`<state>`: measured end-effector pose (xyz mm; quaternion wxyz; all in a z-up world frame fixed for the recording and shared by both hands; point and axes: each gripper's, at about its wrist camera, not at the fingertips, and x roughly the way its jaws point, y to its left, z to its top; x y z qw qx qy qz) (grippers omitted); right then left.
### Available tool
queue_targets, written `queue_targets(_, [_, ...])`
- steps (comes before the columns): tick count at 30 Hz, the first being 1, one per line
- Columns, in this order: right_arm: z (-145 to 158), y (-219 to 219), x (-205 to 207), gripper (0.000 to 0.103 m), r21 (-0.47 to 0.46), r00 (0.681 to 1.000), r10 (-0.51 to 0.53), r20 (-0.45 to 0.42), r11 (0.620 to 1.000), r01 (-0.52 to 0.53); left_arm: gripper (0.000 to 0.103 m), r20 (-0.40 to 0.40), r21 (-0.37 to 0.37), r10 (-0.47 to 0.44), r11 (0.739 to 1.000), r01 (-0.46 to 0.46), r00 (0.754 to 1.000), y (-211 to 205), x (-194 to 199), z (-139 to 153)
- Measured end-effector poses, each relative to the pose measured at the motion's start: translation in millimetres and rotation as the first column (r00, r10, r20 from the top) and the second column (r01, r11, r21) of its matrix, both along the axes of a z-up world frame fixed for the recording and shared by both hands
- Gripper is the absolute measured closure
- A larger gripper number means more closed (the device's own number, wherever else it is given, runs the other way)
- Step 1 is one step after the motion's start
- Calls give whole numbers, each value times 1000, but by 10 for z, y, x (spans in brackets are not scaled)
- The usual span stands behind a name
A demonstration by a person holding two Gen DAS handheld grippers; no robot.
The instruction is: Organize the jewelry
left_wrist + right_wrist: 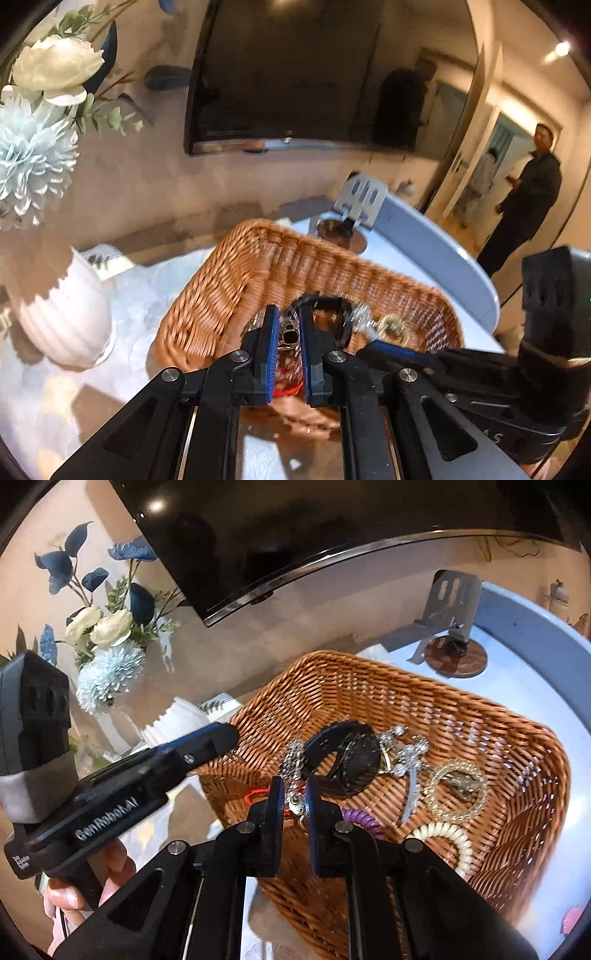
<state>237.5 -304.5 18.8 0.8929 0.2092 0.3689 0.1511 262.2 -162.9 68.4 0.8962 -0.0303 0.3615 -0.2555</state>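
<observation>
A woven wicker basket [258,273] [480,720] holds the jewelry: a black watch [351,757], a silver rhinestone clip [408,760], a gold ring bracelet [456,790], a cream coil band [454,840], a purple coil band [360,818] and a red cord [255,794]. My left gripper [289,334] is over the basket's near edge, jaws nearly closed around a silver ring with a dark stone [290,336]. My right gripper [294,801] is jaws narrow around a small silver-gold piece [295,799]. The left gripper body [147,775] shows in the right wrist view.
A white ribbed vase [62,314] with white and blue flowers [37,147] stands left of the basket. A metal stand on a round wooden base [454,653] sits behind it. A dark TV screen [295,74] hangs on the wall. A person [528,192] stands at right.
</observation>
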Motion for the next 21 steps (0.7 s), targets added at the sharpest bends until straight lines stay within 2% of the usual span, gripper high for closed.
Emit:
queue_targets(2, [-9,13,0,83,-6,1000,3,1,1000,-3,74,-15,-13,-1,1000,0,1000,41,-9,4])
queue_targets(3, [-17,10,5,79,-2,1000,7,-3,1000,-7,54,-20,-24,3,1000,-3,1000,79,-25,11])
queue_targets(4, [-24,11,7,78,9,1000,15,-10,1000,-15,44,-11,-28,18,999,-19,1000,134,-58,30])
queue_targets(8, [26,61,-74,77,30,999,42,-14,999,-41,43,6,-12,51,999,-51,999,377,-270,116])
queue_targets(11, [148,213,-276,75,13,996,82,21,997,-82,43,35,20,87,996,-88,996,677,-596,200])
queue_targets(13, [221,349,-415,69,19,992,117,46,993,-118,43,52,18,119,993,-120,991,914,-856,273])
queue_targets(17, [339,695,-710,69,11,981,177,78,984,-179,43,101,4,187,982,-188,977,1361,-1388,497])
queue_targets(18, [355,782,-780,69,10,980,183,82,983,-185,42,115,0,194,981,-195,974,1447,-1512,570])
queue_targets(21, [315,1019,-951,66,-12,986,151,68,988,-151,30,156,16,209,977,-214,965,1587,-1809,735])
